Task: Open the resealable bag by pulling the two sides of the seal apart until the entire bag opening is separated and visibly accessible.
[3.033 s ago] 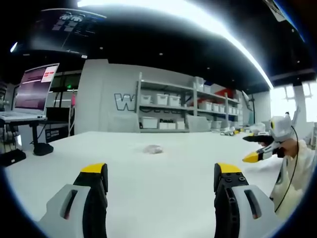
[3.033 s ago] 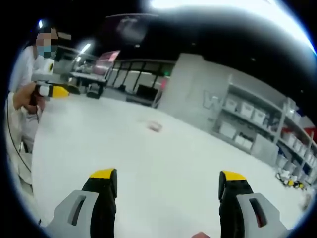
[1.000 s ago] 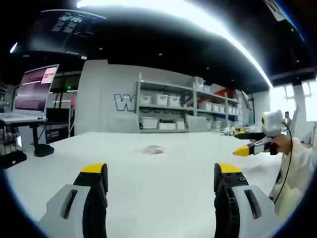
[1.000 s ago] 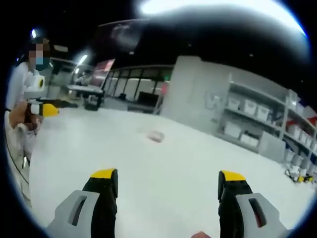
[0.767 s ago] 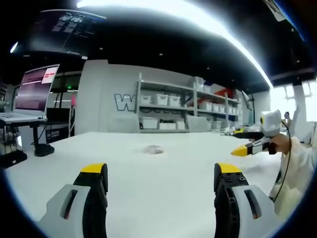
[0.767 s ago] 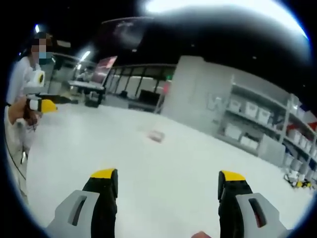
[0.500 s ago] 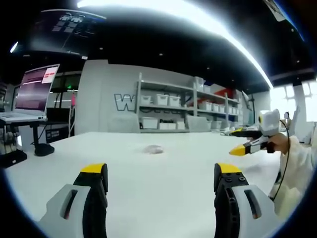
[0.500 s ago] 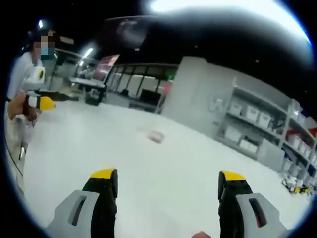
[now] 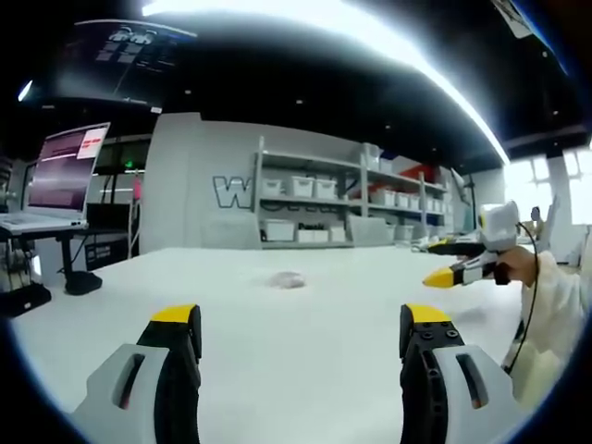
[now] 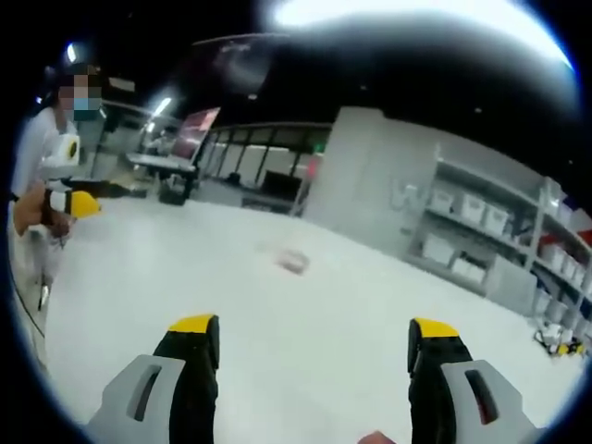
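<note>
Since a moment ago the right gripper [image 9: 442, 274] has drifted leftward across the left gripper view, now at 3 o'clock. The resealable bag [image 9: 287, 278] lies flat on the white table [image 9: 305, 361], well ahead at 12 o'clock of the left gripper [image 9: 302, 328], whose jaws gape wide, empty. The right gripper's jaws likewise stand wide apart, holding nothing, bag ahead at 12 o'clock.
</note>
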